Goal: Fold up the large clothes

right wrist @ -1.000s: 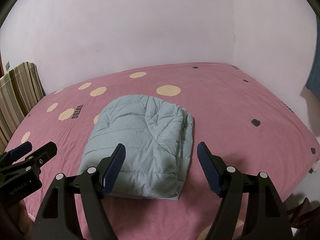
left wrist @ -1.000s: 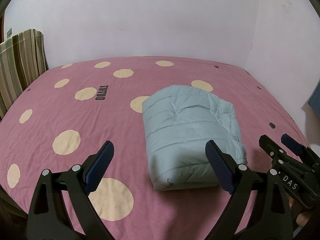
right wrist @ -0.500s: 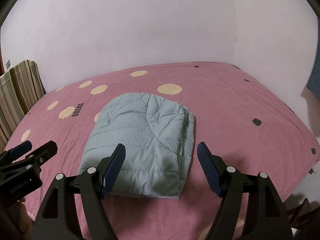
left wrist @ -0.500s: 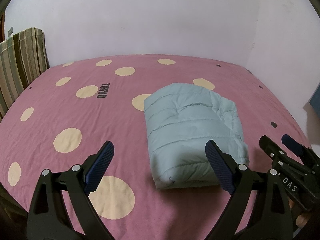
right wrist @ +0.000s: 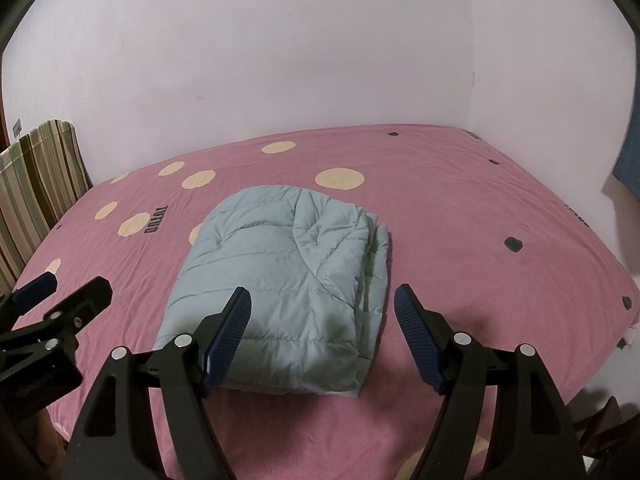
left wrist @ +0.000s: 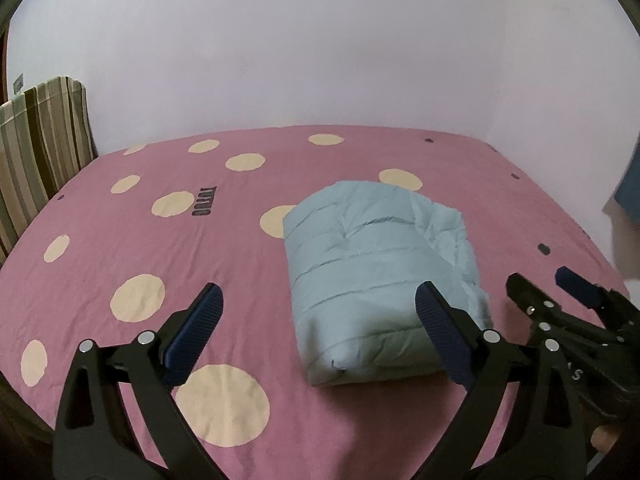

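A light blue puffer jacket (left wrist: 380, 272) lies folded into a thick rectangular bundle on the pink bed; it also shows in the right wrist view (right wrist: 288, 280). My left gripper (left wrist: 316, 336) is open and empty, held above the bed's near edge, to the jacket's near left. My right gripper (right wrist: 322, 332) is open and empty, above the jacket's near right corner. Each gripper shows in the other's view, the right one (left wrist: 560, 300) at the right edge and the left one (right wrist: 56, 300) at the left edge.
The bed (left wrist: 120, 240) has a pink sheet with cream dots and dark lettering. A striped cloth (left wrist: 36, 152) hangs at the left end. White walls (right wrist: 320, 60) close in the far and right sides. A blue object (right wrist: 630, 164) hangs on the right wall.
Both grippers have drawn back and tilted a little, so the bed and jacket sit lower in both views. The jacket has not moved, and both grippers stay open.
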Action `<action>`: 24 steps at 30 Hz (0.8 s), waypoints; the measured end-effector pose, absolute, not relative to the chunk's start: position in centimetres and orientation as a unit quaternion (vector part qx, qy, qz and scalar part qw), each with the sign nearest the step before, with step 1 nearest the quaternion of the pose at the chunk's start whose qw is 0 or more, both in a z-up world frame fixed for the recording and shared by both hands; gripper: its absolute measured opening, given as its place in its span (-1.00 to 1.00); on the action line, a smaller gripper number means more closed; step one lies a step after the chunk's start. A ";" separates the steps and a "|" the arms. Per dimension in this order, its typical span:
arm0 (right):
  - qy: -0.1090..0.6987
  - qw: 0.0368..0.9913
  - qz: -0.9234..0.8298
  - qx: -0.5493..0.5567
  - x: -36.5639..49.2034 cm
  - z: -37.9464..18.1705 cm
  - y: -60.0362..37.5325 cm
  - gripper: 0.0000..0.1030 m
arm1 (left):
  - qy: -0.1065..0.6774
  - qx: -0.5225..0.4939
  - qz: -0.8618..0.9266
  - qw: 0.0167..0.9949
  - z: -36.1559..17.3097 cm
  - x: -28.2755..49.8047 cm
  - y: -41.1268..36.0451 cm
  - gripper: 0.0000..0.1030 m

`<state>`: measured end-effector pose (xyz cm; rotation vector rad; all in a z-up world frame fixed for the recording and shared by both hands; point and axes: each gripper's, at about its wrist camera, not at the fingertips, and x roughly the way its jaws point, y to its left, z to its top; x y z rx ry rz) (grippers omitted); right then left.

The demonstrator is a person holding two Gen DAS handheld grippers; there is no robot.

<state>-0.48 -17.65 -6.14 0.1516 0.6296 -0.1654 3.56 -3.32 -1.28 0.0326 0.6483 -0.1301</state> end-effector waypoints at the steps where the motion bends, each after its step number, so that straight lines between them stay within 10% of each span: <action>1: 0.309 0.945 -0.081 0.074 -0.5 -6.1 -17.7 0.42 | 0.315 0.018 -0.066 0.947 -1.2 3.5 -3.4 0.88; 24: 0.316 0.943 -0.077 0.075 -0.2 -6.7 -18.4 0.42 | 0.324 0.019 -0.084 0.942 -1.8 3.7 -4.1 0.96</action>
